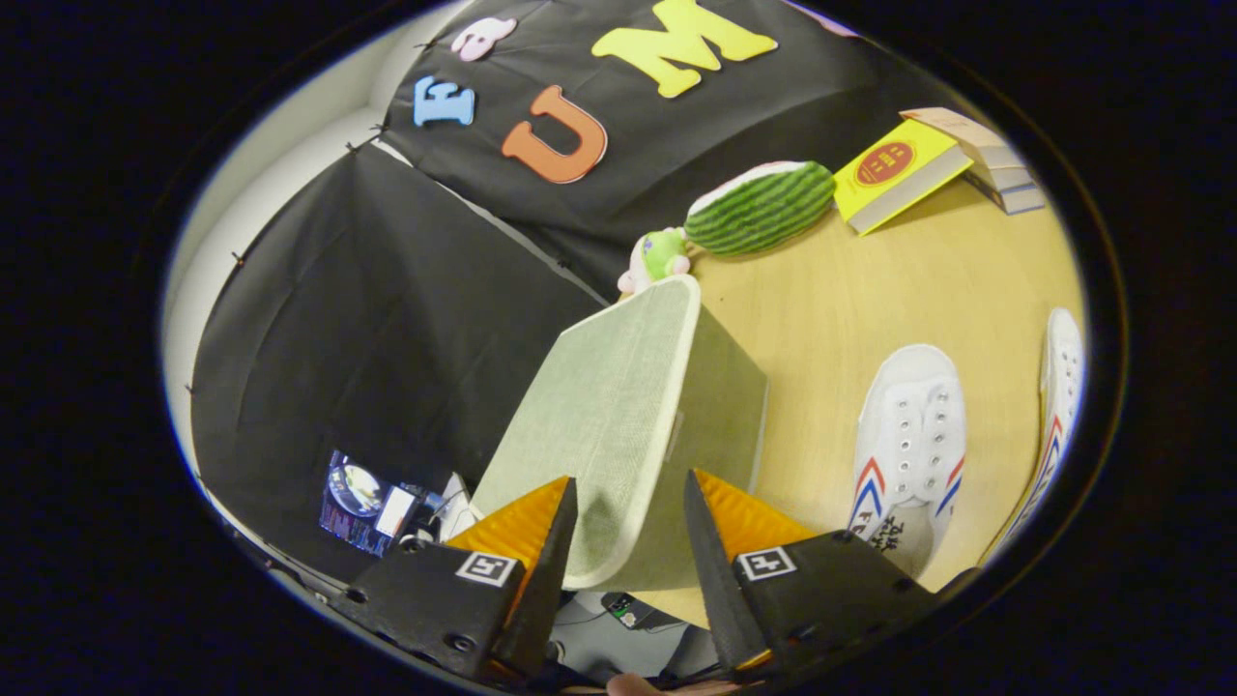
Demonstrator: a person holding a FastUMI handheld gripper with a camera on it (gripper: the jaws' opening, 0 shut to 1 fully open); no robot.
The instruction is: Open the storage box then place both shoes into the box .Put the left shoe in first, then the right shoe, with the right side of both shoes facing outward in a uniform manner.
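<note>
Gripper (630,527) fingers set narrow, straddling the near edge of the storage box (628,425) lid; pad contact hard to make out, so a grip can't be called. Step in hand, likely: opening the box, lid looks swung up. Next calls for finishing the lift, then fetching the left shoe. Two white shoes (908,445) lie on the table (850,290) right of the box, far one cut off. Beyond the box: plush toy (659,257), watermelon (763,206), books (899,172). Box interior hidden.
</note>
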